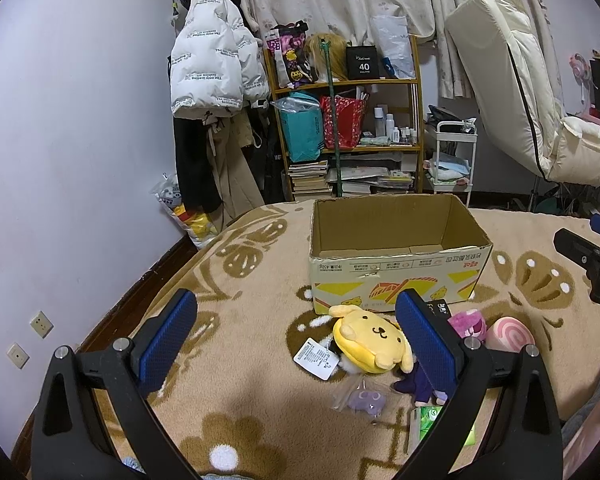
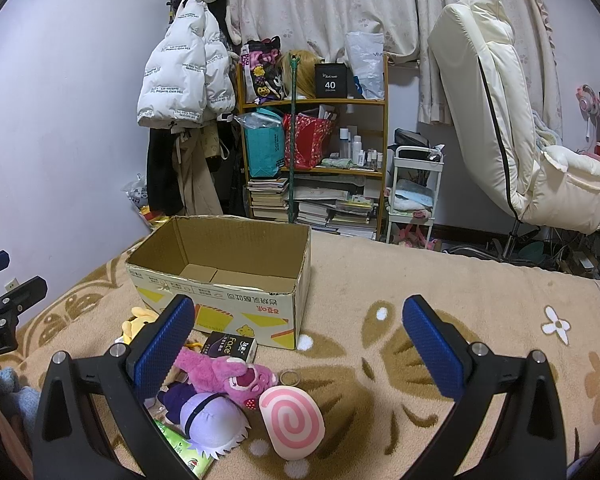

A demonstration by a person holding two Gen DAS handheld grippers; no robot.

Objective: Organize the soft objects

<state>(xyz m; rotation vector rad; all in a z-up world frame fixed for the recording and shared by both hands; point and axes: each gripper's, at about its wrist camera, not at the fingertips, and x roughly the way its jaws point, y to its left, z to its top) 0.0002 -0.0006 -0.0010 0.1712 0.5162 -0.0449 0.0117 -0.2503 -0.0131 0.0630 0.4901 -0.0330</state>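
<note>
An open, empty cardboard box (image 1: pixel 396 276) stands on the beige flowered blanket (image 1: pixel 252 280); it also shows in the right wrist view (image 2: pixel 236 304). In front of it lie soft toys: a yellow dog plush (image 1: pixel 370 340), a pink bear plush (image 2: pixel 232 374), a pink swirl cushion (image 2: pixel 292 422), a purple-haired doll (image 2: pixel 210 420) and a small purple toy in a clear bag (image 1: pixel 366 398). My left gripper (image 1: pixel 296 340) is open, above the blanket, with the yellow plush between its fingers. My right gripper (image 2: pixel 300 344) is open and empty, just right of the pile.
A black "Face" box (image 2: pixel 232 346), a metal ring (image 2: pixel 290 378) and a green packet (image 2: pixel 184 448) lie among the toys. A white tag (image 1: pixel 316 358) lies left of the yellow plush. Beyond the bed stand a cluttered shelf (image 1: pixel 348 120), a white cart (image 1: pixel 454 160) and a cream chair (image 2: pixel 516 132).
</note>
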